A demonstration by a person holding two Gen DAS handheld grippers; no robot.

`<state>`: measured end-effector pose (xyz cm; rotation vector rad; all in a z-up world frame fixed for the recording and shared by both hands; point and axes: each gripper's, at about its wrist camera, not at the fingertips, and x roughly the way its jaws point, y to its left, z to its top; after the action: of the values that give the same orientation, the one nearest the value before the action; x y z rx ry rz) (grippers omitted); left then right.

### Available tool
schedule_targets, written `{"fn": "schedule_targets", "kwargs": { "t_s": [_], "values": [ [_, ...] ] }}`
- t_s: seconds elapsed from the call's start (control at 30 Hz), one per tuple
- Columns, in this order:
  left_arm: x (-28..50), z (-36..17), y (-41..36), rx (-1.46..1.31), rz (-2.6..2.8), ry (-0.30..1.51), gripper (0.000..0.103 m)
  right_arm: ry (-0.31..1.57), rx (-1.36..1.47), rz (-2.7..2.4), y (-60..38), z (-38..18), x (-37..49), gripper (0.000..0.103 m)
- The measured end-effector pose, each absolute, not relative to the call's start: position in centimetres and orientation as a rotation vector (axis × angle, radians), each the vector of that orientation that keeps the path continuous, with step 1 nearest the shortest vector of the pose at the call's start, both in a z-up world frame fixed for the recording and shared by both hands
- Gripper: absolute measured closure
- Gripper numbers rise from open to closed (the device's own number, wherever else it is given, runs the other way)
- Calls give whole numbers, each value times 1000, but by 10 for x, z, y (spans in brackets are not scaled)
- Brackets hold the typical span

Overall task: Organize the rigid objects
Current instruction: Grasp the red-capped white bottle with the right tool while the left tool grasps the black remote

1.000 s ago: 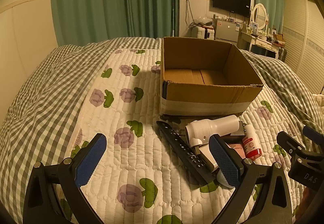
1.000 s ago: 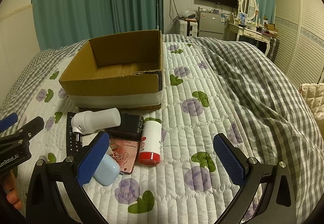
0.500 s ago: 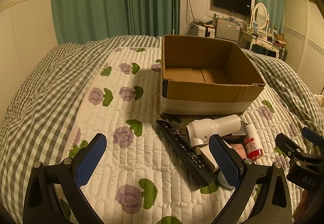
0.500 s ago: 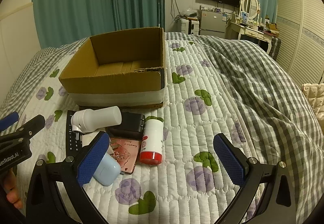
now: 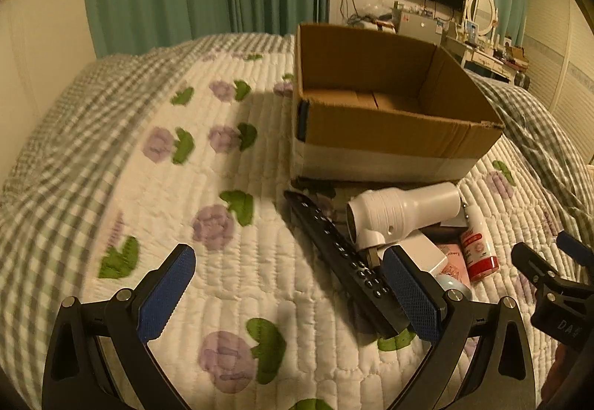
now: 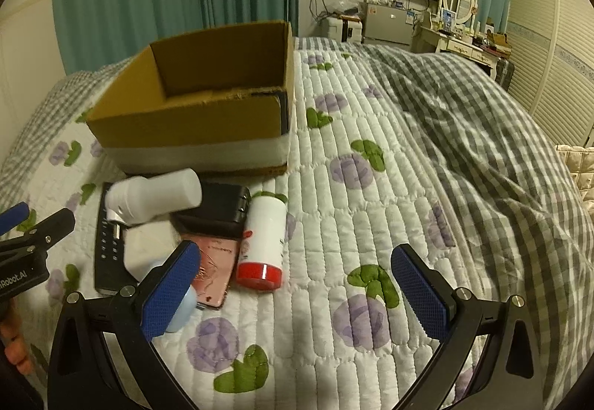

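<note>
A bedroom with teal curtains; a bed under a white quilted cover with purple flowers carries an empty, open brown cardboard box and, just in front of it, a huddle of rigid objects. The left claw and the right claw both hover spread wide, holding nothing. The cluster lies ahead and to the right of the left claw, ahead and to the left of the right claw. The long black remote control runs diagonally, far end toward the box, near end beside the left claw's right finger; the left claw is judged nearer to it. The white cylindrical bottle with a red cap lies on its side, cap toward the right claw, long axis toward the box. The white handheld appliance with a ribbed barrel lies crosswise over the pile.
</note>
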<state>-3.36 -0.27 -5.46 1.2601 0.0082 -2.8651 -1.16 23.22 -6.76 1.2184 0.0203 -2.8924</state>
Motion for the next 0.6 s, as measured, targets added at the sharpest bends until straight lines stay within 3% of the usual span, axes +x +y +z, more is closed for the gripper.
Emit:
{"fn": "schedule_targets", "kwargs": {
  "t_s": [0.13,0.37,0.5,0.6],
  "values": [
    [-39,-67,3,1330,-2851,-4,2,39,1239,-2869,231,-76,-19,1],
    [-47,-69,14,1360,-2886,-41,2,55,1352,-2764,225,-103,-48,34],
    [-50,-76,21,1424,-2885,-54,2,63,1415,-2712,222,-120,-63,42],
    [-54,-84,23,1476,-2871,-61,7,130,1425,-2703,219,-127,-66,56]
  ]
}}
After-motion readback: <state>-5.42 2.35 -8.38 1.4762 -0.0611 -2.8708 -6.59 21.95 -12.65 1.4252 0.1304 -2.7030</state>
